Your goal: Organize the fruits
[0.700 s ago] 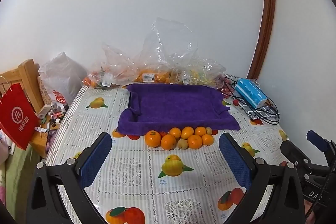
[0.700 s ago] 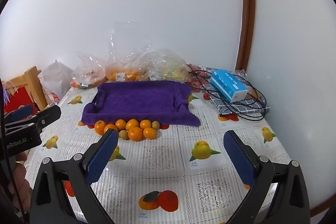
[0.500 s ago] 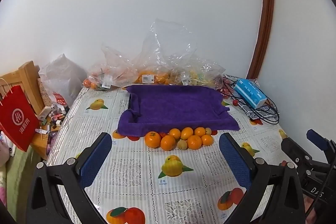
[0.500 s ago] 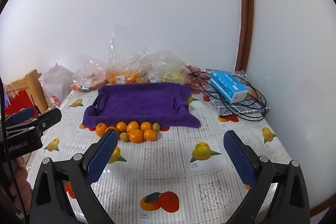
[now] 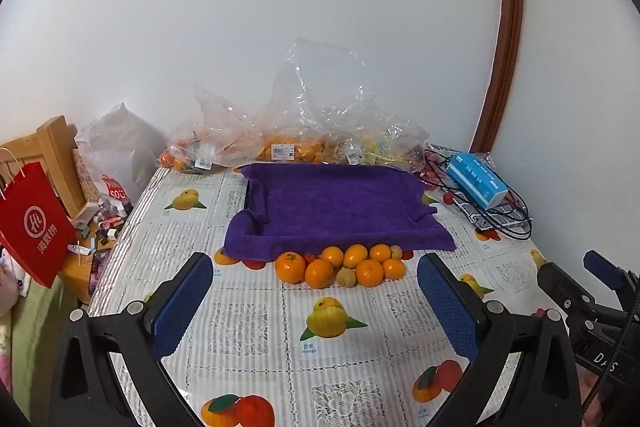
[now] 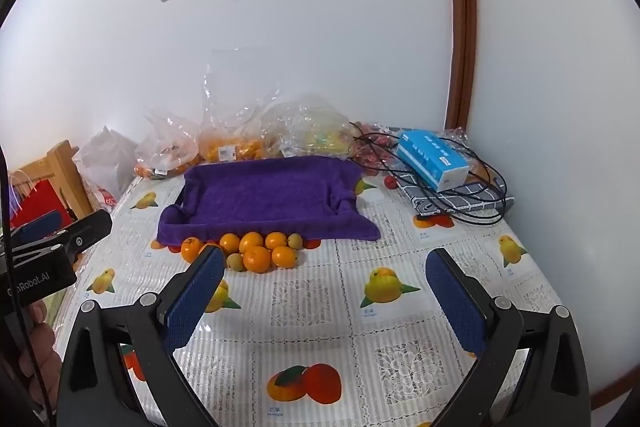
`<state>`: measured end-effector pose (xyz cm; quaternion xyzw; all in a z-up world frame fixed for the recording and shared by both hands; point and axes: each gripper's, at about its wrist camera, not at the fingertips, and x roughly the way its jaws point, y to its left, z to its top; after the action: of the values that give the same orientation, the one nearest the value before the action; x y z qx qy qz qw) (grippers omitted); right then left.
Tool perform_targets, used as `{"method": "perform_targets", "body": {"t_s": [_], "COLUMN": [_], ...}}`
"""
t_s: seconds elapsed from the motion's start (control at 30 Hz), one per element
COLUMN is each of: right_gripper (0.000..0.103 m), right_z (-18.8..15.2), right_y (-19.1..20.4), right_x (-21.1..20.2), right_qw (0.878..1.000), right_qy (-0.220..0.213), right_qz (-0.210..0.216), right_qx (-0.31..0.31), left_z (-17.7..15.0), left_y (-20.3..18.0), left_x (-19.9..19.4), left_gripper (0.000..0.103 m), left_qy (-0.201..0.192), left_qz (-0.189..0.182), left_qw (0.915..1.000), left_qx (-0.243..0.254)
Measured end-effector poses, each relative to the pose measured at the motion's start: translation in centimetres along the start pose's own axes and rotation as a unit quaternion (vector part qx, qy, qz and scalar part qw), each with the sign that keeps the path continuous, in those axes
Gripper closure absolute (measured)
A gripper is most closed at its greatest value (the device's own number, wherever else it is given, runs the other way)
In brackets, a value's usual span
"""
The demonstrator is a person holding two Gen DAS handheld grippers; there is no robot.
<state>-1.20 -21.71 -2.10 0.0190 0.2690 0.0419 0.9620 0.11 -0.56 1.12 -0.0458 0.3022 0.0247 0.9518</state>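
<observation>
Several oranges [image 5: 343, 265] [image 6: 256, 250] and two small yellowish fruits lie in a cluster on the patterned tablecloth, against the front edge of a tray draped in a purple towel [image 5: 332, 205] [image 6: 264, 195]. My left gripper [image 5: 316, 303] hangs above the cloth in front of the cluster, open, nothing between its blue pads. My right gripper [image 6: 320, 299] is open too, nearer and to the right of the fruit, also holding nothing. Each gripper shows at the edge of the other's view.
Clear plastic bags of fruit [image 5: 288, 143] [image 6: 240, 143] line the wall behind the tray. A blue box [image 5: 476, 179] [image 6: 434, 163], black cables and small red fruits sit at the right. A red paper bag [image 5: 34, 223] and wooden furniture stand off the table's left edge.
Both views have shifted slightly: the fruit and tray now sit a little lower in the frames. Both grippers stay open and empty.
</observation>
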Motion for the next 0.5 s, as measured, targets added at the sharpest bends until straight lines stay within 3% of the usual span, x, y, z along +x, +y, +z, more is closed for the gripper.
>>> {"method": "perform_targets", "body": {"t_s": [0.5], "right_gripper": [0.003], "right_z": [0.23], "right_y": [0.52], "right_x": [-0.23], "right_qw": [1.000], "right_qy": [-0.003], "right_qz": [0.004], "right_qx": [-0.002], "left_z": [-0.15], "left_y": [0.74], "left_x": [-0.29], "left_gripper": [0.000], "left_qy": [-0.002], "left_qz": [-0.001], "left_qw": [1.0000], "left_qx": [-0.007]}}
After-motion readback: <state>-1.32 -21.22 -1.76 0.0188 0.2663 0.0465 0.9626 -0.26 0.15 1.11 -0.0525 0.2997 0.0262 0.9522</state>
